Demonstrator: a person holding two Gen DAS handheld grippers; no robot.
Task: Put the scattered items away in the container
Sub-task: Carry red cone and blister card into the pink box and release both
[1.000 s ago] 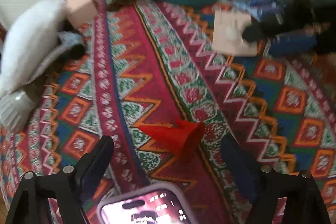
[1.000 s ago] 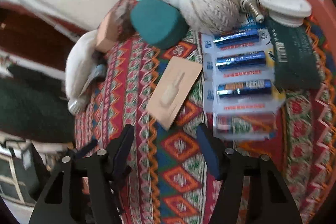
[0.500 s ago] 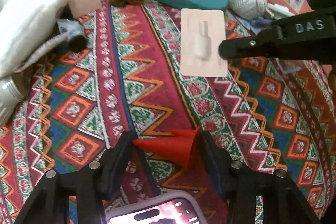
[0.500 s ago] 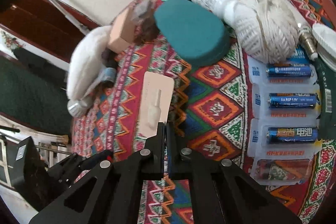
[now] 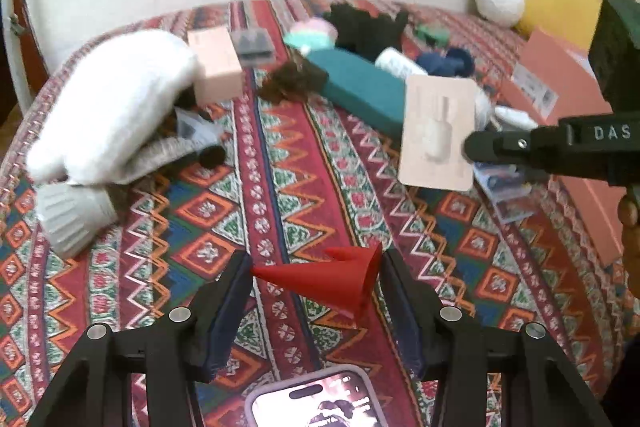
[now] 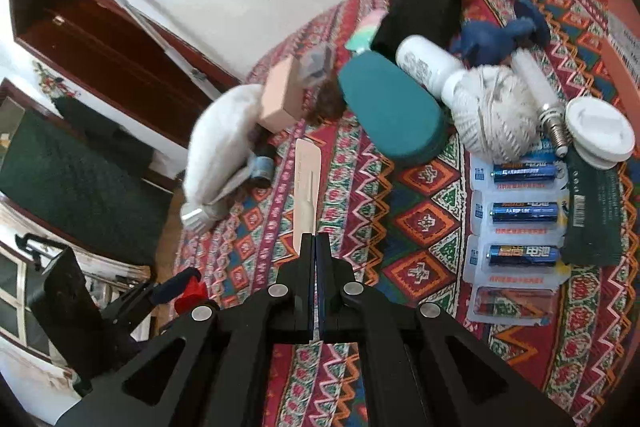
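Note:
My left gripper is shut on a small red cone, held just above the patterned cloth; the same gripper and cone show at the lower left of the right wrist view. My right gripper is shut on a flat beige card printed with a bottle, lifted edge-on off the table. In the left wrist view that card hangs in the air at the right, pinched by the right gripper's black fingers. An orange-pink box, open-topped, stands at the far right.
Scattered on the cloth: a teal oval case, a ball of white string, a strip of batteries, a bulb, a white lid, a pink box, white fabric and a grey cap.
Both grippers have shut: the left on the red cone, the right on the beige card. Both items have risen off the cloth, the card turning edge-on to the right camera.

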